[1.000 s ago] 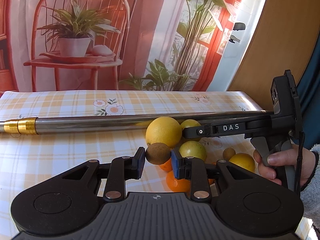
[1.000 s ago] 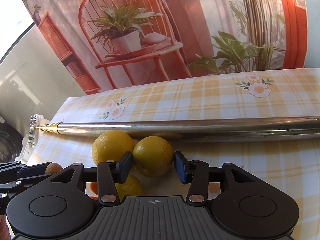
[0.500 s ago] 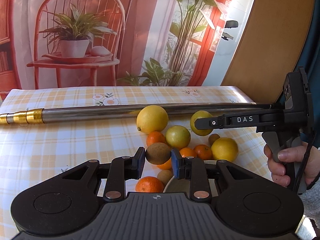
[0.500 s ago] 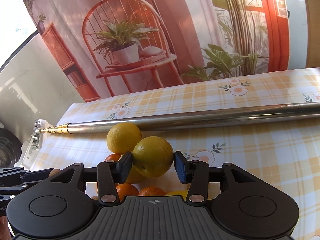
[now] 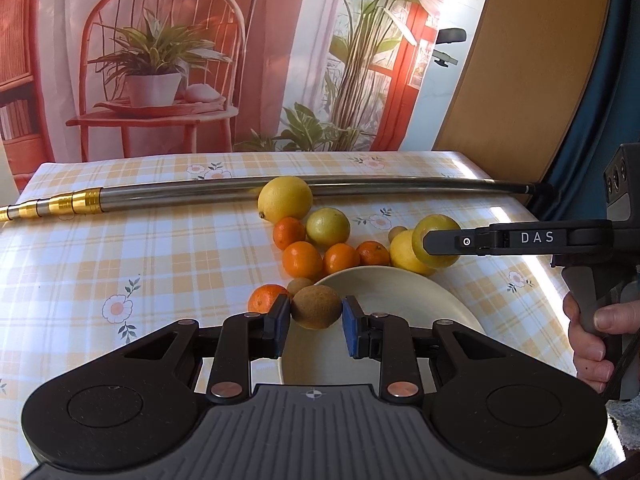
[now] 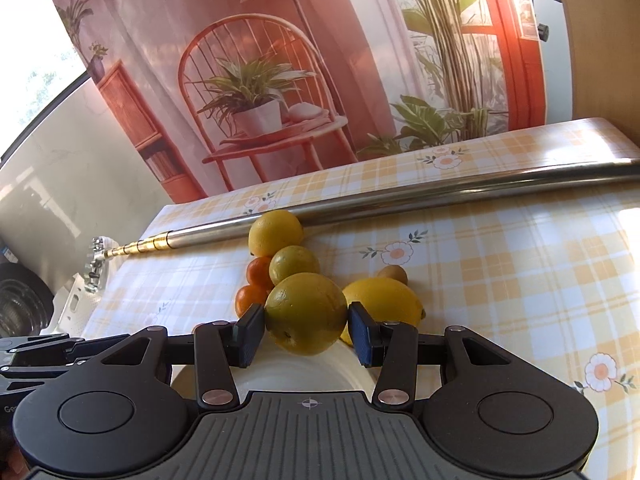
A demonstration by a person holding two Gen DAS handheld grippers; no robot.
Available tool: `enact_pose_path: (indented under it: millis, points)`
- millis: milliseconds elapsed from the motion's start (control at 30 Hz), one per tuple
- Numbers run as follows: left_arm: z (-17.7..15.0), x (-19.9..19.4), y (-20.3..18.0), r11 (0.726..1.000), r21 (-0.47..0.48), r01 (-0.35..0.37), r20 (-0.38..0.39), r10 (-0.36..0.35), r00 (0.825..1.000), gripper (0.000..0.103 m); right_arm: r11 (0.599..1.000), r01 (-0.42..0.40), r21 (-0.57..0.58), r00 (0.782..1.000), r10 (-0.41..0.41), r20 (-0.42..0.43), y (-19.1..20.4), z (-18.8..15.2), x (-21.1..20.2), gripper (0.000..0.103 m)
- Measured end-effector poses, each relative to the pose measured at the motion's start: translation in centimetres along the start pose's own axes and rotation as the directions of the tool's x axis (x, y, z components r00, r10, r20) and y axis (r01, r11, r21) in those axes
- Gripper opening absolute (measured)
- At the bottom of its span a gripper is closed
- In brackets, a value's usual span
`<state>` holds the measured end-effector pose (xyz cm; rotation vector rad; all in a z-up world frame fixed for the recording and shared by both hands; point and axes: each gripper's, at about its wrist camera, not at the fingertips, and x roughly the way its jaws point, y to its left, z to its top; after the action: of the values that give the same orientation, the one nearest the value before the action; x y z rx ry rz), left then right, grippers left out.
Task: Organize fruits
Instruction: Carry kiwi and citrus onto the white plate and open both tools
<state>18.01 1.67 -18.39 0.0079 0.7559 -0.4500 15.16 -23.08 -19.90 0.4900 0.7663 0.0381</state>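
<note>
My left gripper [image 5: 316,322] is shut on a brown kiwi [image 5: 316,306], held above the left rim of a cream plate [image 5: 384,312]. My right gripper [image 6: 306,330] is shut on a yellow-green lemon [image 6: 306,312] over the same plate [image 6: 296,374]; from the left wrist view that lemon [image 5: 438,246] hangs at the plate's far right. On the cloth beyond lie a big lemon [image 5: 285,198], a green-yellow lime [image 5: 328,227], several mandarins [image 5: 302,259], another lemon [image 5: 406,256] and two kiwis [image 5: 299,285].
A long steel telescopic pole [image 5: 248,192] with a gold end lies across the checked tablecloth [image 5: 120,248] behind the fruit. A hand [image 5: 596,336] holds the right gripper's handle at the right. A printed backdrop hangs behind the table's far edge.
Both grippers rose and drew back with their fruit, so the pile looks farther and the cream plate has come into view beneath them. The kiwi and lemon stay gripped.
</note>
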Motion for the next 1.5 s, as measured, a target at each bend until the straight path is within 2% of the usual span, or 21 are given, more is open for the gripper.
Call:
enact_pose_path:
  millis: [167, 367, 567, 667, 767, 867, 967, 1233, 1500]
  points:
    - [-0.7, -1.3, -0.6, 1.000, 0.007, -0.018, -0.006, 0.018, 1.000, 0.030, 0.999, 0.042, -0.014, 0.999, -0.042, 0.035, 0.2, -1.6, -2.3, 0.042]
    - [-1.1, -3.7, -1.5, 1.000, -0.006, -0.007, 0.006, 0.007, 1.000, 0.030, 0.999, 0.020, -0.027, 0.996, -0.018, 0.083, 0.7, -1.7, -4.9, 0.042]
    - [-2.3, -4.5, -2.1, 0.999, -0.031, 0.010, 0.000, -0.010, 1.000, 0.030, 0.998, -0.022, -0.052, 0.996, 0.027, 0.088, 1.5, -2.4, -6.2, 0.042]
    - [-2.6, -3.7, -1.9, 0.999, -0.035, -0.008, -0.021, 0.007, 1.000, 0.030, 0.998, -0.005, -0.058, 0.998, 0.008, 0.058, 1.7, -3.2, -5.6, 0.042]
    - [-2.9, -3.0, -2.2, 1.000, 0.007, -0.010, -0.001, 0.010, 1.000, 0.030, 0.999, 0.005, -0.045, 1.000, -0.003, 0.027, 1.5, -4.3, -4.6, 0.042]
    - [-3.1, -1.6, -2.3, 0.999, 0.025, -0.024, -0.031, 0.025, 0.999, 0.030, 1.000, 0.003, -0.030, 1.000, -0.003, -0.009, 1.3, -5.2, -3.6, 0.042]
    - [-3.5, -0.5, -2.4, 0.998, 0.049, -0.043, -0.056, 0.045, 0.997, 0.030, 0.997, 0.028, -0.078, 0.999, -0.030, -0.029, 1.8, -6.1, -3.0, 0.042]
    - [-4.8, 1.3, -2.5, 0.994, 0.079, -0.080, -0.097, 0.087, 0.991, 0.030, 0.975, 0.125, -0.184, 0.990, -0.135, -0.043, 2.7, -7.5, -1.8, 0.042]
    - [-5.0, 1.9, -3.2, 0.989, 0.102, -0.104, -0.090, 0.113, 0.990, 0.030, 0.965, 0.157, -0.211, 0.984, -0.171, -0.047, 2.6, -7.9, -1.1, 0.042]
